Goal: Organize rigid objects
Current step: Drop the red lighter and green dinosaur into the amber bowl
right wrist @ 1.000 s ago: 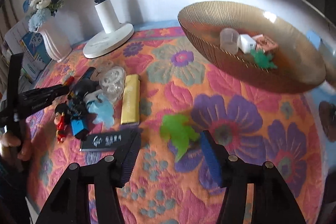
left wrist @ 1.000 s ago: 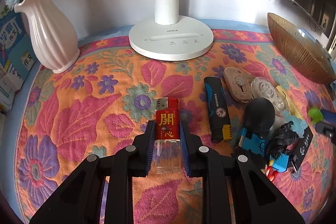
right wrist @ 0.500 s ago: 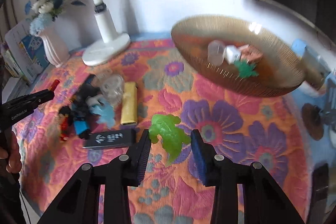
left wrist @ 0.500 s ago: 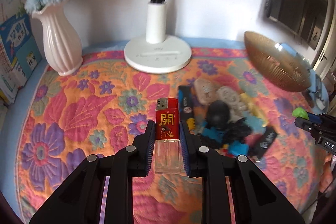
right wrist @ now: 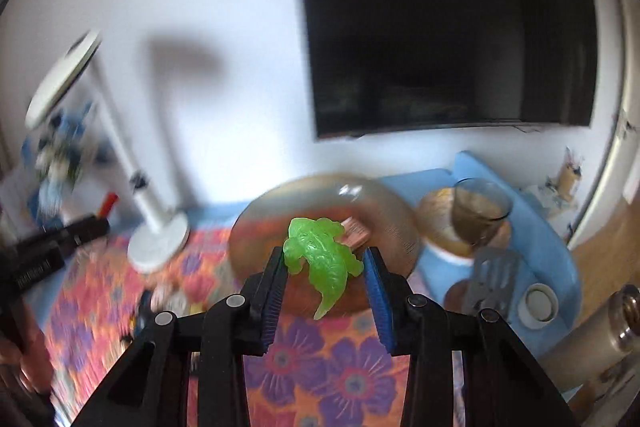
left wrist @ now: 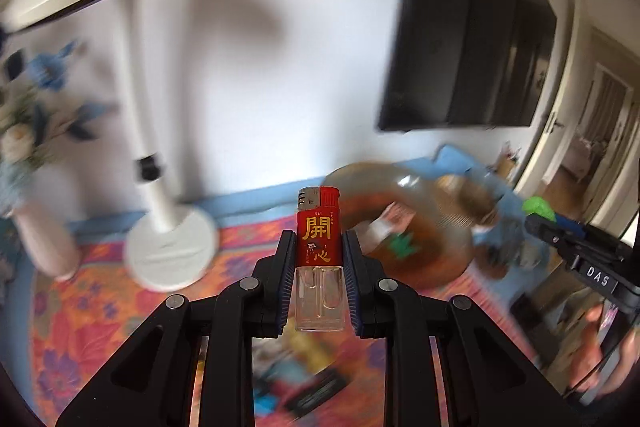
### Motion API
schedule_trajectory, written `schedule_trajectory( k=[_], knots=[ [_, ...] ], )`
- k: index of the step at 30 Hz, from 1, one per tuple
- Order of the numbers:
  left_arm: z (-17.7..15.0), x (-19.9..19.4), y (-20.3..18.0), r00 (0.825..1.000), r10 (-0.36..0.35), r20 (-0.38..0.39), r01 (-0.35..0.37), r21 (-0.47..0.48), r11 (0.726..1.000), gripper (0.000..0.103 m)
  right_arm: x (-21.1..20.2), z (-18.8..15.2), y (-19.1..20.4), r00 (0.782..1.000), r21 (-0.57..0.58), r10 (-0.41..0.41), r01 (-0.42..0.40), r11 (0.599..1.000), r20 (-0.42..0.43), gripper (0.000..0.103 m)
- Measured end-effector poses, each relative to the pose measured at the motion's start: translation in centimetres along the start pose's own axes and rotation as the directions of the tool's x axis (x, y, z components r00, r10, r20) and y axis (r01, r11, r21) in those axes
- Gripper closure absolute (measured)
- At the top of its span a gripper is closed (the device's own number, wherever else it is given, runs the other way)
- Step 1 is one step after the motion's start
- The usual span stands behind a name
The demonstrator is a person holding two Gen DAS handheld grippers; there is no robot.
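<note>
The left gripper (left wrist: 319, 259) is clamped on a red lighter (left wrist: 319, 251), held upright in the air above the table. To its right, the right gripper (right wrist: 325, 267) has its jaws pressed against a green toy lizard (right wrist: 320, 255), also lifted clear. Both aim toward the amber glass bowl (right wrist: 384, 203), which already holds a few small pieces (blurred, hard to name). I judge the sorting partly done: a heap of small objects (left wrist: 304, 383) remains below. The surface is a floral quilted cloth (right wrist: 332, 379); a white lamp (left wrist: 160, 195), a flower vase (left wrist: 44, 243) and a dark wall screen (right wrist: 448, 27) frame the room.
</note>
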State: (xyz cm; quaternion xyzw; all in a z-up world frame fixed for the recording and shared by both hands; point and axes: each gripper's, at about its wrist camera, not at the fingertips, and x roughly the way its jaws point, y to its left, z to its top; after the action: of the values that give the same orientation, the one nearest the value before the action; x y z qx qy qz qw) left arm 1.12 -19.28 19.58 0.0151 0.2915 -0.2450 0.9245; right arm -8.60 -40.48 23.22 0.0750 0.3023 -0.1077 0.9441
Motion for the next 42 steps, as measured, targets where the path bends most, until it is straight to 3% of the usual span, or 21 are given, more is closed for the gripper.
schedule_trajectory(
  k=[3,5,11,15,18,23,25,29,33,42],
  knots=[
    [1.1,3.0,-2.5,0.999,-0.027,-0.027,0.028,0.006,1.000,0.083,1.3,1.0,-1.8,1.000,0.050,-0.013,0.014,0.999,-0.016,0.065],
    [1.0,5.3,-3.8,0.998,-0.029,-0.057,0.030,0.014,0.999,0.083,3.3,0.9,-2.5,0.998,0.071,0.006,-0.001,0.997,-0.070,0.065],
    [-2.0,12.8,-6.5,0.978,-0.055,-0.204,0.059,0.017,0.998,0.083,9.6,-1.2,-2.9,0.974,0.092,0.014,0.007,0.996,-0.227,0.065],
    [-3.5,14.6,-7.7,0.964,-0.065,-0.257,0.079,0.047,0.996,0.083,12.1,-2.2,-3.0,0.958,0.093,-0.013,0.042,0.995,-0.286,0.065],
    [-3.5,14.5,-7.8,0.962,-0.084,-0.259,0.099,0.045,0.994,0.060,12.9,-2.2,-3.6,0.956,0.115,-0.010,0.046,0.992,-0.295,0.056],
    [-2.4,10.6,-5.9,0.984,-0.079,-0.162,0.085,0.036,0.996,0.050,10.6,-1.7,-4.0,0.972,0.117,-0.036,0.065,0.991,-0.233,0.052],
    [-2.0,8.2,-4.3,0.992,-0.062,-0.112,0.063,0.004,0.998,0.033,9.5,-1.4,-3.8,0.976,0.127,-0.029,0.057,0.990,-0.214,0.051],
    [-1.4,3.1,-0.9,0.999,-0.039,-0.016,0.038,-0.046,0.998,0.033,7.1,-1.1,-2.3,0.983,0.128,0.009,0.015,0.992,-0.185,0.049],
    [-2.1,-2.8,2.5,0.999,0.035,0.042,-0.033,-0.048,0.998,0.033,4.5,-0.8,1.7,0.986,0.066,0.064,-0.055,0.996,-0.153,0.048],
    [-8.9,-12.3,12.0,0.987,0.154,0.042,-0.141,-0.217,0.966,0.033,1.4,-3.4,10.9,0.970,-0.042,0.184,-0.192,0.980,-0.159,0.046]
  ],
)
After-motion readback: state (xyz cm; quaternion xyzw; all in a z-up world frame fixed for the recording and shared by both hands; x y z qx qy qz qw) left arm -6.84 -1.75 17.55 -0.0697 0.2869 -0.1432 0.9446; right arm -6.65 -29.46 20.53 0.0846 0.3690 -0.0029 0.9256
